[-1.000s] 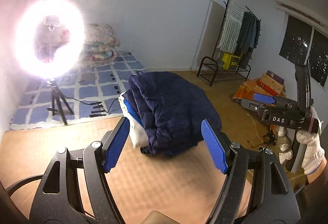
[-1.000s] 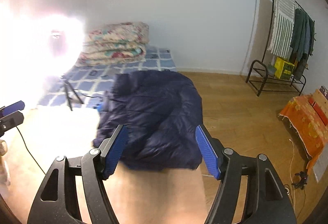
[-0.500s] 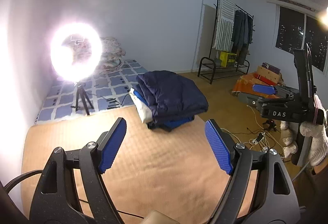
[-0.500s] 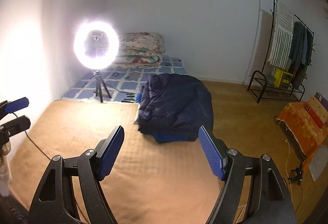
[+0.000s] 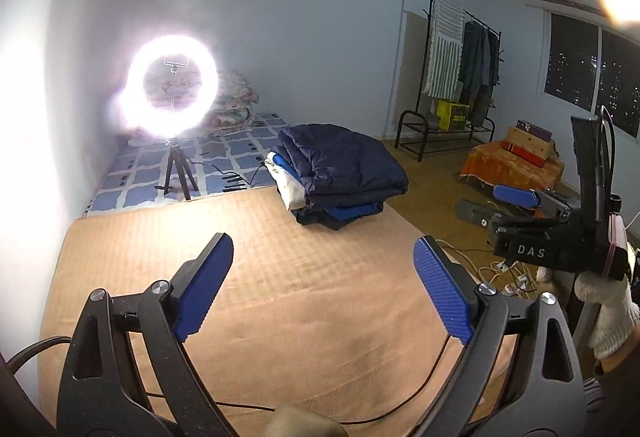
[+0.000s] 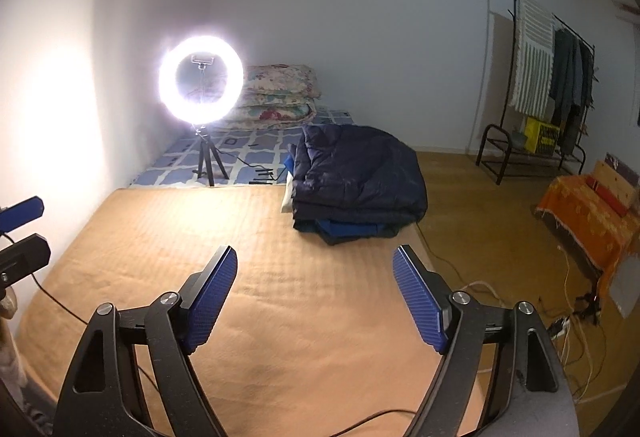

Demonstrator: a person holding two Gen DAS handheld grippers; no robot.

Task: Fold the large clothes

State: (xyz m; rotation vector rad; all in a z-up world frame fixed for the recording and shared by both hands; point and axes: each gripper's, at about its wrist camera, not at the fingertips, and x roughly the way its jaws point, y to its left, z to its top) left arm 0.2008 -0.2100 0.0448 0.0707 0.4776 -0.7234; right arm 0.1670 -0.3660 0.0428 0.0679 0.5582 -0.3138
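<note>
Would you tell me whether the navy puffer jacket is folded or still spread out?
Folded. The navy puffer jacket lies as a compact, layered bundle atop a small pile of clothes at the far edge of the tan mat.

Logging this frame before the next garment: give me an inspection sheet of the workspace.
Surface: tan mat, bare in front of both grippers.
Job's things: navy padded garment folded on top of a stack of folded clothes at the mat's far corner.
Clutter: nothing seen on the mat besides the stack.
Grippers: left gripper and right gripper both opening, nothing between the jaws.
Cables: dark cable across the mat's near edge; white cables on the floor.
Surroundings: lit ring light on a tripod, floral bedding, clothes rack, orange cloth.
</note>
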